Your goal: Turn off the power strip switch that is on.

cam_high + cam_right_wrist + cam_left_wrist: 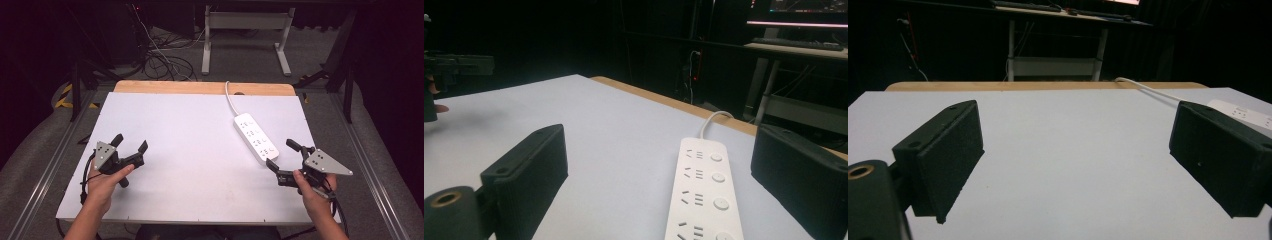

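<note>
A white power strip [256,138] lies flat on the white surface [190,150], right of centre, its long side running diagonally from the far middle toward the near right. Its white cable [230,100] leads off over the wooden far edge [200,88] of the surface. In the right gripper view the power strip's sockets and round buttons face up between the two black jaws.

The right tongs [281,156] hover just beside the strip's near end, jaws spread wide with nothing between them, held by the person's right hand [312,192]. The left tongs [131,144] sit well apart from the strip at the near left, gripped by the left hand [105,182], jaws likewise spread wide and empty over bare surface.
</note>
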### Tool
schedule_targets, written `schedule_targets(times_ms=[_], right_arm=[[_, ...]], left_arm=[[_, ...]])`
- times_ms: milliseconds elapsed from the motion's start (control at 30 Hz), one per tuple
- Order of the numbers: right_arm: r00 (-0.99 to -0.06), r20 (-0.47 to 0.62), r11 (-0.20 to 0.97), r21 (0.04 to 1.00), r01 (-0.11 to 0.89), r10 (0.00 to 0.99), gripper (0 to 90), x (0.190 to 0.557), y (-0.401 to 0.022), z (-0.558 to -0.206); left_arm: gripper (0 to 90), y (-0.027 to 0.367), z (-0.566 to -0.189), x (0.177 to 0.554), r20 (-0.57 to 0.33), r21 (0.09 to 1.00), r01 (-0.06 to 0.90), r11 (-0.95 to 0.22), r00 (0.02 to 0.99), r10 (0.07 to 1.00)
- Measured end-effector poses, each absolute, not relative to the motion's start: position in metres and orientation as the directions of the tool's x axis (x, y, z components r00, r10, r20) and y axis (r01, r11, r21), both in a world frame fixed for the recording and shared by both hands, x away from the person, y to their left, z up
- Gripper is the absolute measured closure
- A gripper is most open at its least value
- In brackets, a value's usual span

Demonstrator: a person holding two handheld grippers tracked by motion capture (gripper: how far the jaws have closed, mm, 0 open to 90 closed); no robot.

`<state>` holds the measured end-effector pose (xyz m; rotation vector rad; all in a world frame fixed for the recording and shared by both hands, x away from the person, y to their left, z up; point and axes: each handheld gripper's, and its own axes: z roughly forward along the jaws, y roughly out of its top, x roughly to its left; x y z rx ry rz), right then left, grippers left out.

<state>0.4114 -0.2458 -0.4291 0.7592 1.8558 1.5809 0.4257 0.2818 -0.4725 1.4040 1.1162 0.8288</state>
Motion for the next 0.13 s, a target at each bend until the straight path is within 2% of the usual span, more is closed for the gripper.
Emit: schedule_targets(times_ms=[133], right_arm=[[-0.669,-0.066,0.135,0.989,0.053,0.74,8.6,0.4111,-0.2466,-0.4291]], left_arm=[[7.4,0.281,-0.4726,0.4262,-0.102,0.984,0.174,0.049,0.31,0.945]])
